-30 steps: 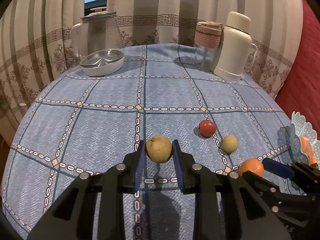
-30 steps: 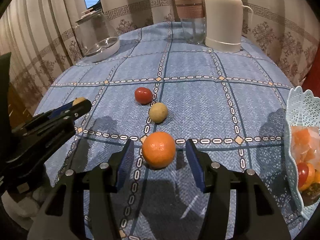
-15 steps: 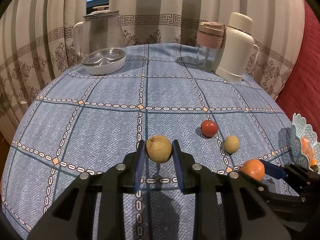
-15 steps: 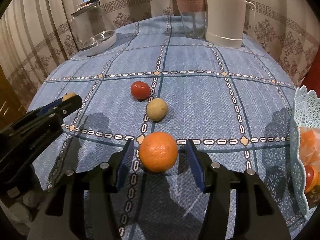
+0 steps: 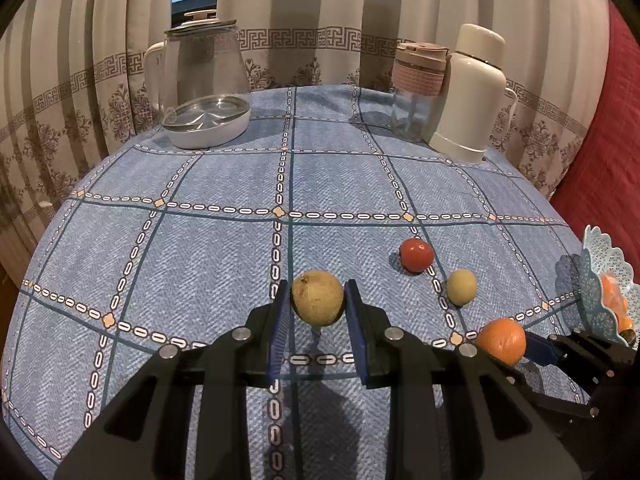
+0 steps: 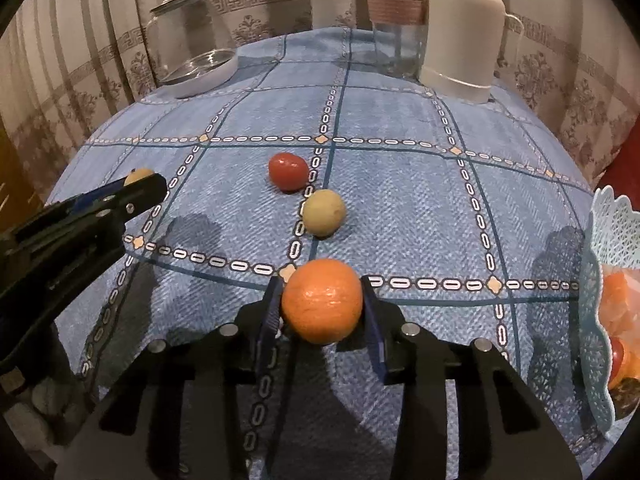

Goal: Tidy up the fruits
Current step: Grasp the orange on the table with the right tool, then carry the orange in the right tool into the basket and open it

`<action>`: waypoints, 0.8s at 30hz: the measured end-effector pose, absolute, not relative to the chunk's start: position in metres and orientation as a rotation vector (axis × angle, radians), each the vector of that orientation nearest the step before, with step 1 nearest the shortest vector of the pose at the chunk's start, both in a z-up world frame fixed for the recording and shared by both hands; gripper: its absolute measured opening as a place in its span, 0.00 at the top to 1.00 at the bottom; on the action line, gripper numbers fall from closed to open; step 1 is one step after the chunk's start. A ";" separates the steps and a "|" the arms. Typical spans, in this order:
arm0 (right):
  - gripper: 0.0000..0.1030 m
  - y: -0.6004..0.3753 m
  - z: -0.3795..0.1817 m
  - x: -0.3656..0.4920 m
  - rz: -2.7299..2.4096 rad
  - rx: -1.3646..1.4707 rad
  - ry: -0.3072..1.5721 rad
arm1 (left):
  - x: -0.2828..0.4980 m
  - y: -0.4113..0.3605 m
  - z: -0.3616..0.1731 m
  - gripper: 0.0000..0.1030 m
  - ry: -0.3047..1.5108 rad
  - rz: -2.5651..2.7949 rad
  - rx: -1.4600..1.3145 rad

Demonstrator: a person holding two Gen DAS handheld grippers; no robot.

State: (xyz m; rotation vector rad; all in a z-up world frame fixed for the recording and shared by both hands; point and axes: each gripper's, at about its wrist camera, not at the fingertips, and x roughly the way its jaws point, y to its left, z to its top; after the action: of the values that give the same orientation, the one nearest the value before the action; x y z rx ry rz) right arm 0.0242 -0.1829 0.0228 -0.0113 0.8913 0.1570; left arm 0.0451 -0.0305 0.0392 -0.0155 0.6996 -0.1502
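Both grippers have a fruit at the near edge of the table (image 5: pixel 168 240). The left gripper (image 5: pixel 318 316) is clamped on a yellowish-brown fruit (image 5: pixel 318 298), pads tight against its sides. The right gripper (image 6: pixel 322 312) is closing its jaws on the orange (image 6: pixel 322 300), and the blue pads already meet the peel on either flank.

To my eye the step in hand is securing the two fruits before carrying them to the lacy basket (image 6: pixel 604 280) at the table's right edge. The squeeze on the orange should finish gently and evenly, since round fruit rolls out of a lopsided pinch. Lifting straight up before swinging right would spare the small pale fruit (image 6: pixel 323 213) and the red tomato (image 6: pixel 288 171) lying just beyond.

The right wrist view shows orange pieces and something red already inside the basket. The left view catches little more than the basket's rim, but it shows the glass kettle (image 5: pixel 204 84), lidded tumbler (image 5: pixel 418 92) and white flask (image 5: pixel 470 96) at the far edge more fully.
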 end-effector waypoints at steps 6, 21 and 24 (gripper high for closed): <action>0.63 -0.184 0.024 0.022 0.157 0.001 0.887 | 0.045 -0.031 0.039 0.73 0.697 -0.152 -0.016; 0.63 -0.192 0.036 0.011 0.153 0.037 0.854 | 0.044 -0.032 0.040 0.73 0.693 -0.153 -0.016; 0.63 -0.195 0.038 0.010 0.150 0.047 0.847 | 0.044 -0.032 0.040 0.73 0.692 -0.154 -0.015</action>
State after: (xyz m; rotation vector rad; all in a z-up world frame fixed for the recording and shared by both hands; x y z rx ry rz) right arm 0.0098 -0.1954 0.0384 0.0470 0.8466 0.1500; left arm 0.0437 -0.0318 0.0402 -0.0154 0.6921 -0.1537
